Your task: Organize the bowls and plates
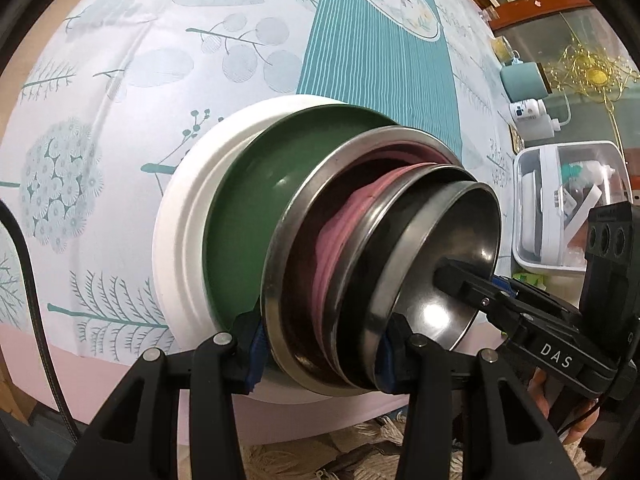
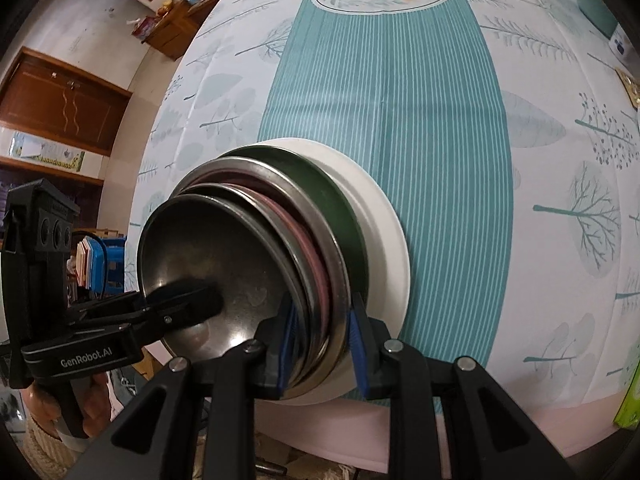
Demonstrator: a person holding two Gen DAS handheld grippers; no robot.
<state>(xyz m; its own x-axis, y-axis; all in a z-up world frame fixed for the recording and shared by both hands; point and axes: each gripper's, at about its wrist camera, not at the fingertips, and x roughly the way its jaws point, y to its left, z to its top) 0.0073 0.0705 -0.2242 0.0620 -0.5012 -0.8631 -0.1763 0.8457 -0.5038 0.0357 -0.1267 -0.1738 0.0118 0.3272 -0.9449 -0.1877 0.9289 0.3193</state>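
A nested stack is held from both sides over the near edge of the table. At its base is a white plate (image 1: 180,240) (image 2: 384,240). Above that come a green plate (image 1: 240,220) (image 2: 332,200), steel plates with a pink plate (image 1: 340,232) (image 2: 314,260) between them, and a steel bowl (image 1: 452,232) (image 2: 208,248) on top. My left gripper (image 1: 320,348) (image 2: 192,308) is shut on the stack's rim, with one finger inside the bowl. On the opposite rim my right gripper (image 2: 322,344) (image 1: 472,288) is shut the same way. Whether the stack touches the cloth is hidden.
A leaf-print tablecloth (image 1: 120,80) with a teal striped band (image 2: 400,120) covers the table. At its right side stand a clear plastic box (image 1: 560,200), a teal cup (image 1: 520,80) and a small white device (image 1: 532,114). A fringed rug (image 1: 320,452) lies below the edge. A wooden cabinet (image 2: 60,100) stands at the left.
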